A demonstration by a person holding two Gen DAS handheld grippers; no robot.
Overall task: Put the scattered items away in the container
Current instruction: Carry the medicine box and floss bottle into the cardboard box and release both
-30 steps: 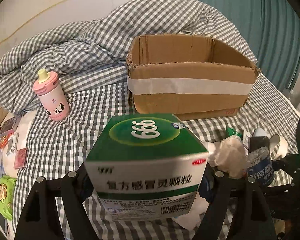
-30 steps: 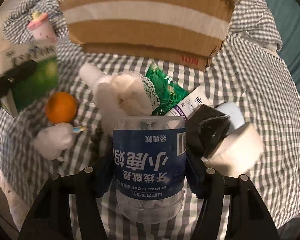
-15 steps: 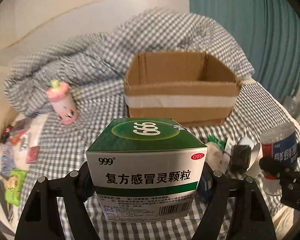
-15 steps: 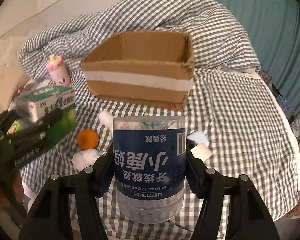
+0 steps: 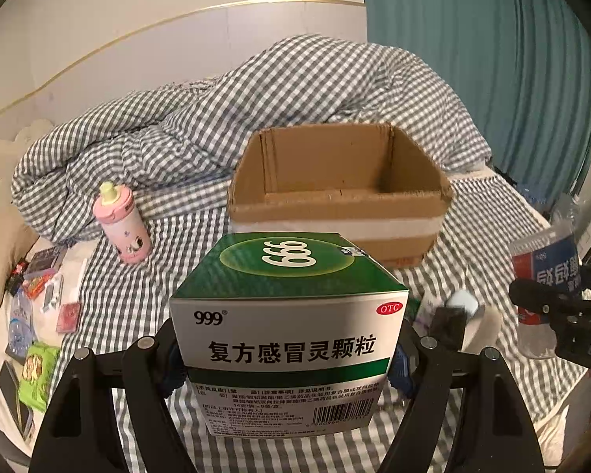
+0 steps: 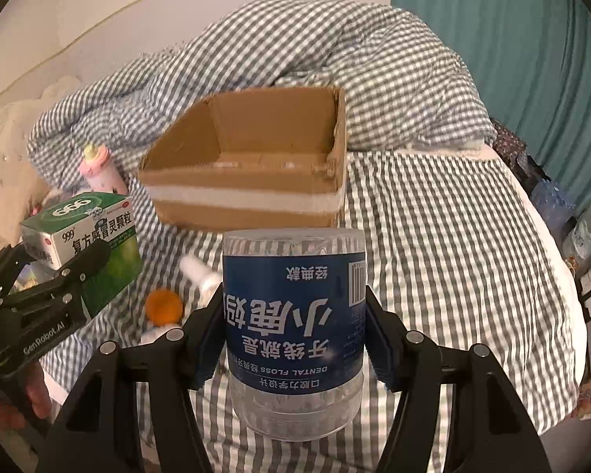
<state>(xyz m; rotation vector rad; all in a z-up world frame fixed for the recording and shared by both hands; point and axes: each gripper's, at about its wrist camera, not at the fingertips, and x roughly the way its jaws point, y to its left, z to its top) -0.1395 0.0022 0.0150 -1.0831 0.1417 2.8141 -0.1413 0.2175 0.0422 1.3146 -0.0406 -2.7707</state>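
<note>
Two grabs going: left gripper (image 5: 287,354) clamps a green-white 999 medicine box (image 5: 287,323), right gripper (image 6: 293,339) clamps a clear blue-labelled dental floss jar (image 6: 293,327); open cardboard box (image 5: 335,197) sits beyond.

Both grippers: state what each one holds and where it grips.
The left gripper clamps the green-and-white medicine box by its two side faces. The right gripper clamps the clear dental floss jar across its blue-labelled sides, upside down.

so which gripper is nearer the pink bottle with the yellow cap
Left. The left gripper, holding the green and white medicine box, sits just in front of the pink bottle with the yellow cap; the right gripper is far across the bed.
</note>
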